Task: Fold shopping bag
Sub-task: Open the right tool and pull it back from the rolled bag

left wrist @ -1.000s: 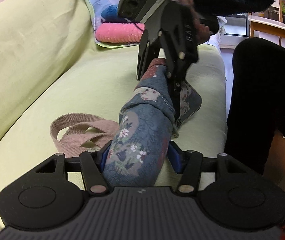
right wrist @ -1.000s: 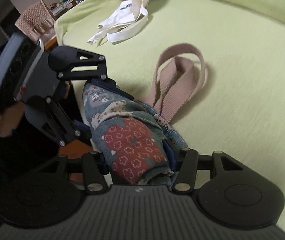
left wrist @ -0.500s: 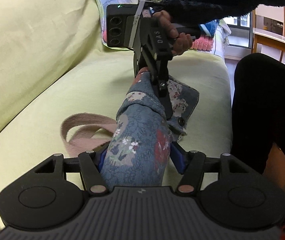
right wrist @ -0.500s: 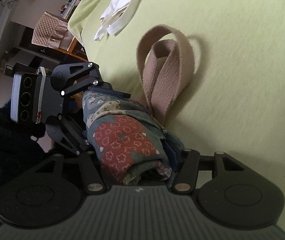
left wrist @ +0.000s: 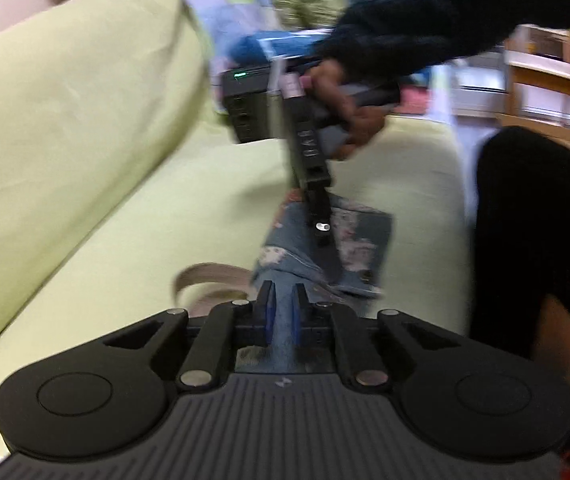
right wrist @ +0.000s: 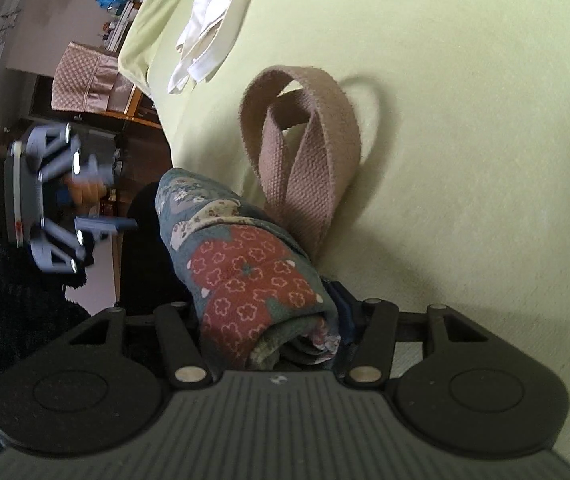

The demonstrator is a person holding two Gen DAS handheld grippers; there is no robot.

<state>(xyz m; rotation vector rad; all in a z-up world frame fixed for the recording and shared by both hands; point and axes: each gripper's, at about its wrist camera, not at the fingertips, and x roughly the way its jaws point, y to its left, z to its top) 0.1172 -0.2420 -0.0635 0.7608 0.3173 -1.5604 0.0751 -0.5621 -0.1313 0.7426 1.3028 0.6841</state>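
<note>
Lying rolled up on the green sofa cushion (right wrist: 465, 160), floral shopping bag (right wrist: 245, 264), strap handles (right wrist: 305, 152) looped beside; clamped in right gripper (right wrist: 273, 332); left gripper (left wrist: 281, 308) closing, narrow, free of the bag in the right view

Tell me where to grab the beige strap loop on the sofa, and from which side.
Grip the strap loop at its arched top, coming down from above: that end stands raised off the sofa cushion, leaving an opening for a finger, while its lower end is tucked behind the rolled bag.
</note>
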